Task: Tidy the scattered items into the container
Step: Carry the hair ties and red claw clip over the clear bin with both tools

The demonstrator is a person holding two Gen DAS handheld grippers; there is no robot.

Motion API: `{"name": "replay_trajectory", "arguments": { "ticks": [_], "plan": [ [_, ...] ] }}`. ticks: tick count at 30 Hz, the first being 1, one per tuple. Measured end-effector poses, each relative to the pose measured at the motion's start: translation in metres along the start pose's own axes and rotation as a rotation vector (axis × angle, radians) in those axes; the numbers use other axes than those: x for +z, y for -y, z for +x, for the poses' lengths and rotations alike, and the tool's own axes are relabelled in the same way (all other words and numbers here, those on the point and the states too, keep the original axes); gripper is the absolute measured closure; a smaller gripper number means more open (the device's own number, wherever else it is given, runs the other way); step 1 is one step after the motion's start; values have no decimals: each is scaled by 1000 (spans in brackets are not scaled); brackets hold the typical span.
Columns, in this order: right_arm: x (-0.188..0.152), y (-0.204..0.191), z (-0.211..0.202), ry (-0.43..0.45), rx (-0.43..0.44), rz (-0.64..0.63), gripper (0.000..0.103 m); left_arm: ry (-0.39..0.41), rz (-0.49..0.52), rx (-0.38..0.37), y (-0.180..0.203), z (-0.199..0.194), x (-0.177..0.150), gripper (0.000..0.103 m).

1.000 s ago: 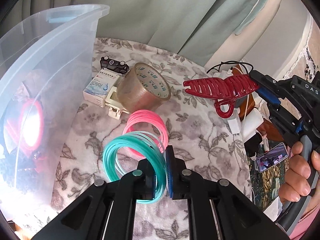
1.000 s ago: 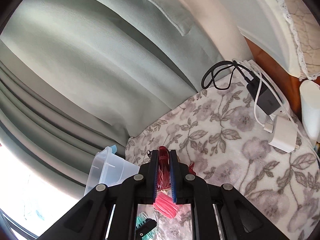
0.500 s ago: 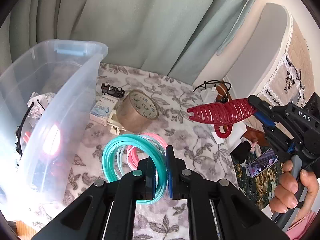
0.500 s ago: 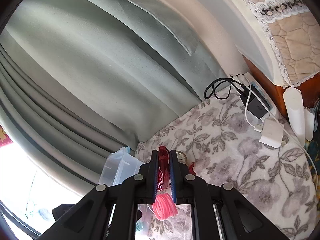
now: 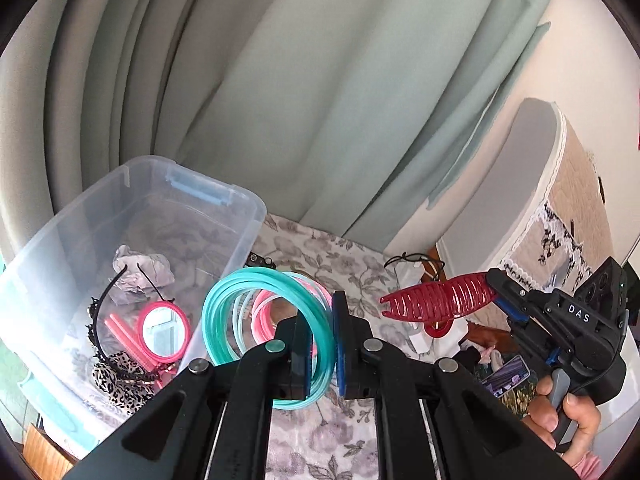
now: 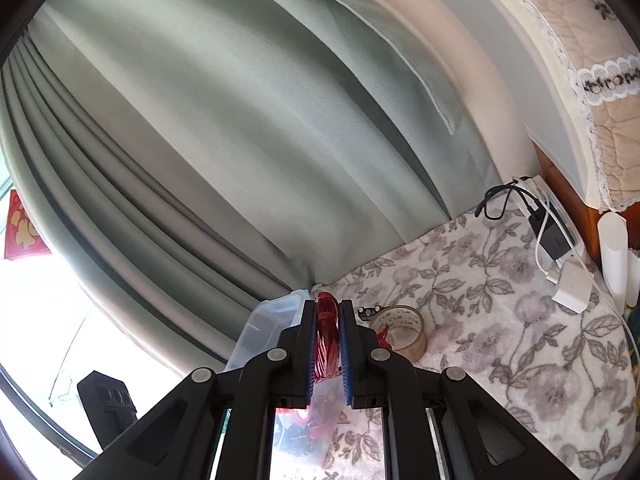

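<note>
Left gripper (image 5: 323, 344), seen from its own wrist camera, with jaws pinching the right-hand rim of a bundle of teal hoops (image 5: 224, 320); the rim passes between the two pads while the rest of the loop stands out to the left of the jaws, raised clear of the floral cloth (image 5: 320, 256). A bundle of pink hoops (image 5: 264, 312) shows through the teal loop, but whether it is also held cannot be told. To the left, just beside the hoops, stands the clear plastic container (image 5: 160, 208), open at the top; inside lie a pink hand mirror (image 5: 162, 332), a black headband (image 5: 100, 320), a leopard-print piece (image 5: 116, 376) and a crumpled pale cloth (image 5: 140, 268). At right, the right gripper (image 5: 494, 292), held by a hand (image 5: 568, 416), has its jaws closed on one end of a dark red hair claw (image 5: 436, 300), whose toothed body juts leftward from the jaws in mid-air. In the right wrist view, the claw (image 6: 326, 340) sits squeezed edge-on between the blue pads, with a roll of brown tape (image 6: 400, 328) on the cloth just to the right and chargers with cables (image 6: 560, 256) at the far right edge.
</note>
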State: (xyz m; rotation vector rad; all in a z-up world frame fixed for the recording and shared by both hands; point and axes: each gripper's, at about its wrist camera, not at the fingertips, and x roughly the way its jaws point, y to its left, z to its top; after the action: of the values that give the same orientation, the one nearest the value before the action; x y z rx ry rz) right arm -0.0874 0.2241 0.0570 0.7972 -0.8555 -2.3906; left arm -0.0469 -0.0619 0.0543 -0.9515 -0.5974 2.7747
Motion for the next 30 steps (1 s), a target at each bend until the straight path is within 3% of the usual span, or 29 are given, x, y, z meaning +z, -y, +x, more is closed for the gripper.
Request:
{"name": "replay_trajectory", "arguments": {
  "ticks": [16,30],
  "plan": [
    [-13,-77,30,-68,82,-153,91,166,-131,72,-72,-62,26,94],
    [-39,-134,89,-191,114,-263,92,169,-227,83,-125,-65,19,94]
  ]
}}
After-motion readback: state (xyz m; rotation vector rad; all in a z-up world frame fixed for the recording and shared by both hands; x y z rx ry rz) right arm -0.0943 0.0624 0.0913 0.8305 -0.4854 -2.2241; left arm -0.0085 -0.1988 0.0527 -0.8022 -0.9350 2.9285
